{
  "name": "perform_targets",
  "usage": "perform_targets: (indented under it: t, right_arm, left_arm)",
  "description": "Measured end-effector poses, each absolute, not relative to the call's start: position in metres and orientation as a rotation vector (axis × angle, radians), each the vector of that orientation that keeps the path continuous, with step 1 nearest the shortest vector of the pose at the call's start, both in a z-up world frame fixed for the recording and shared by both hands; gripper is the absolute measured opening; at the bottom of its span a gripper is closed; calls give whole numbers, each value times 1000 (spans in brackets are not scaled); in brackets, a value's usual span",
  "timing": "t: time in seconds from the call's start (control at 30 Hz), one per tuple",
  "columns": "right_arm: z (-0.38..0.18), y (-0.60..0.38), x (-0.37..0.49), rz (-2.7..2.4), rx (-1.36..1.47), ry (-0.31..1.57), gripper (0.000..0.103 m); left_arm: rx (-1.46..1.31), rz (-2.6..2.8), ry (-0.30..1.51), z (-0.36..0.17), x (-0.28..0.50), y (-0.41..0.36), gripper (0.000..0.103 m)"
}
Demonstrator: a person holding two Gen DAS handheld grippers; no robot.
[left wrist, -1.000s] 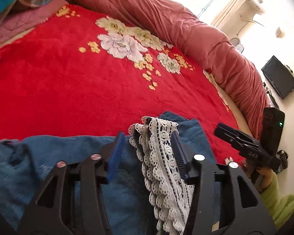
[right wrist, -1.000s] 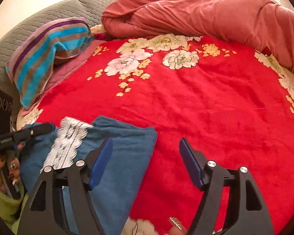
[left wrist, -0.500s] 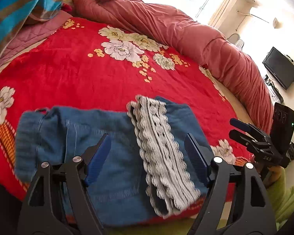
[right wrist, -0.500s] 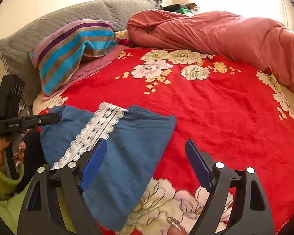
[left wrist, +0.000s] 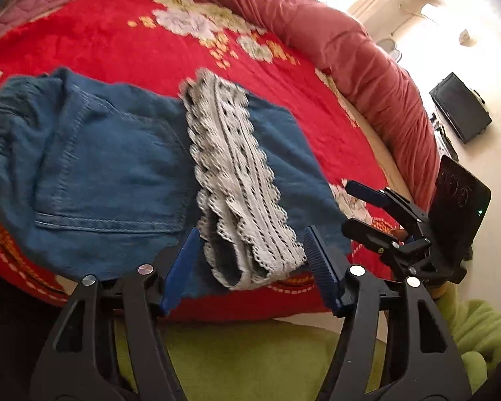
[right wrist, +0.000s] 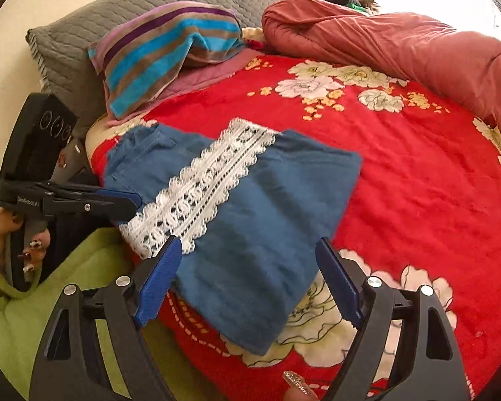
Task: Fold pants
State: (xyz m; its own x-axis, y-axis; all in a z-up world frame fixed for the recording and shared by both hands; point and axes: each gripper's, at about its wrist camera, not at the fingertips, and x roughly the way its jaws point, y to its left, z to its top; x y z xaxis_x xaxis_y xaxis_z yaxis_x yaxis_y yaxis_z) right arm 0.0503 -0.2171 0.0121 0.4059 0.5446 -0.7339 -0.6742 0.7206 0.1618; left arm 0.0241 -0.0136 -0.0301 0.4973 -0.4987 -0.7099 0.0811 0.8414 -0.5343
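Note:
Blue denim pants (left wrist: 117,167) with white lace hems (left wrist: 237,187) lie folded over on the red floral blanket (left wrist: 93,36), near the bed's front edge. My left gripper (left wrist: 250,267) is open and empty, just short of the lace end. My right gripper (right wrist: 247,280) is open and empty, above the pants' (right wrist: 260,220) near corner; the lace strip (right wrist: 200,187) runs across them. The right gripper also shows in the left wrist view (left wrist: 357,207), beside the pants' right edge. The left gripper shows in the right wrist view (right wrist: 123,204), at the lace's near end.
A rolled pink-red duvet (right wrist: 400,40) lies along the bed's far side. A striped pillow (right wrist: 163,50) and a grey quilted pillow (right wrist: 66,40) sit at the head. A black monitor (left wrist: 461,110) stands by the wall. My green sleeves (left wrist: 250,361) are below the bed edge.
My left gripper let go of the lace hem, opened and drew back off the pants toward the bed edge. My right gripper also pulled back. The pants now lie flat.

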Motion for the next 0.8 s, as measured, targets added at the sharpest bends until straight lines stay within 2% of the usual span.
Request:
perform_targets:
  t: [0.1, 0.13, 0.17, 0.2, 0.23, 0.27, 0.37, 0.47, 0.53, 0.7, 0.8]
  right_arm:
    - [6, -219, 51, 762, -162, 878, 81]
    - [3, -219, 52, 755, -161, 885, 81]
    - [1, -219, 52, 748, -161, 893, 81]
    - [0, -219, 52, 743, -163, 894, 81]
    - [2, -219, 51, 746, -164, 889, 78]
    - [3, -219, 49, 751, -165, 881, 73]
    - [13, -213, 43, 781, -181, 839, 72]
    - [16, -205, 40, 789, -215, 812, 62]
    - [12, -200, 39, 801, -227, 823, 61]
    - [-14, -194, 45, 735, -326, 920, 47]
    - [-25, -199, 47, 720, -335, 956, 46]
  left_arm:
    - [-450, -383, 1067, -46, 33, -28, 56]
    - [-438, -398, 1077, -49, 35, -35, 39]
    - [-415, -416, 1084, -50, 36, -41, 30]
    - [-395, -426, 1074, -47, 35, -45, 11]
    - [-383, -430, 1051, -41, 32, -44, 7]
    - [-370, -428, 1030, -35, 29, -43, 7]
    - [-327, -386, 1004, -27, 22, -36, 7]
    - [-324, -358, 1061, -43, 24, -35, 9]
    - [-324, -354, 1095, -52, 27, -38, 10]
    - [-318, -356, 1089, -52, 28, -37, 12]
    - [-318, -361, 1090, -52, 27, -35, 15]
